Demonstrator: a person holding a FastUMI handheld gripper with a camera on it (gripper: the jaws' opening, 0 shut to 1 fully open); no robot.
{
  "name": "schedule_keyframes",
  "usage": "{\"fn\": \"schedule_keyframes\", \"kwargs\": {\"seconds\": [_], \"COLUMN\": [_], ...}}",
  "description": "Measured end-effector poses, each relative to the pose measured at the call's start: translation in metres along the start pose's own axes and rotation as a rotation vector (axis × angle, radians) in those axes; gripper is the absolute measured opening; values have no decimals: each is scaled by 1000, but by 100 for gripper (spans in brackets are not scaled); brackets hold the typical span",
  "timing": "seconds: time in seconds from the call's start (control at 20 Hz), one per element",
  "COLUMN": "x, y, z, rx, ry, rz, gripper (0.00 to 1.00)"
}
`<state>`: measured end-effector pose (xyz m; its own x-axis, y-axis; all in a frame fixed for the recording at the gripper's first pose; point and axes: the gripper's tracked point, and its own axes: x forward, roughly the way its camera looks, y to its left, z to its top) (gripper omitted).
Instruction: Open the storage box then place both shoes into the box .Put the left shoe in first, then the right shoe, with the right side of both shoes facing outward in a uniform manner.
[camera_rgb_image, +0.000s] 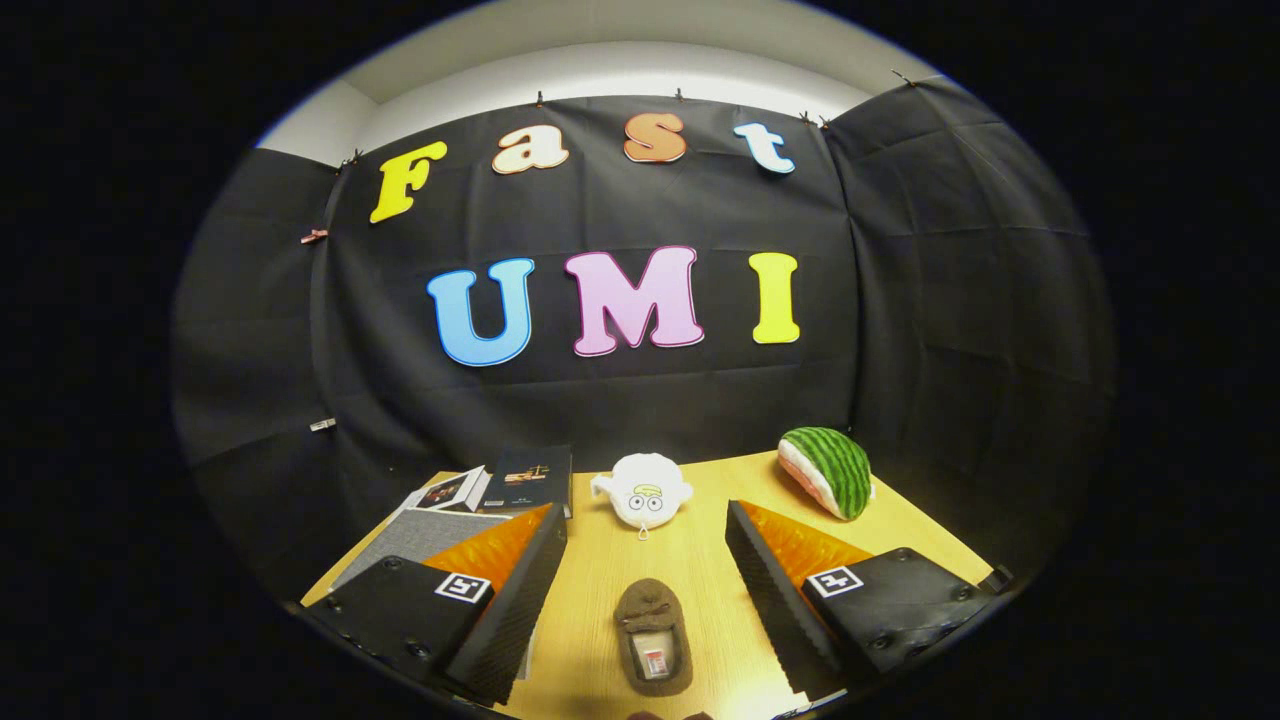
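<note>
A small brown shoe (653, 637) with a bow lies on the wooden table (700, 560), toe pointing away, its opening facing up. It sits between my two fingers, clear of both. My gripper (645, 600) is open, the fingers spread wide on either side of the shoe. A grey box (420, 535) lies flat beyond the left finger, partly hidden by it. The rounded top of another brown thing (650, 716) peeks in just below the shoe.
A white plush toy (645, 490) with eyes sits beyond the shoe, mid-table. A watermelon-slice plush (828, 470) lies at the far right. Dark books (505, 482) rest at the far left near the grey box. Black cloth walls close the back and sides.
</note>
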<state>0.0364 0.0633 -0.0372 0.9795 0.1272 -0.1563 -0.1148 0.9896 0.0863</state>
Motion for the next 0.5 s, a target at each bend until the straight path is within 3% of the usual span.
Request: {"fn": "schedule_keyframes", "kwargs": {"seconds": [0.3,0.5], "x": [18,30], "y": [36,74], "z": [-28,-70], "rx": [95,297], "ry": [144,339], "rz": [140,271], "gripper": [99,98]}}
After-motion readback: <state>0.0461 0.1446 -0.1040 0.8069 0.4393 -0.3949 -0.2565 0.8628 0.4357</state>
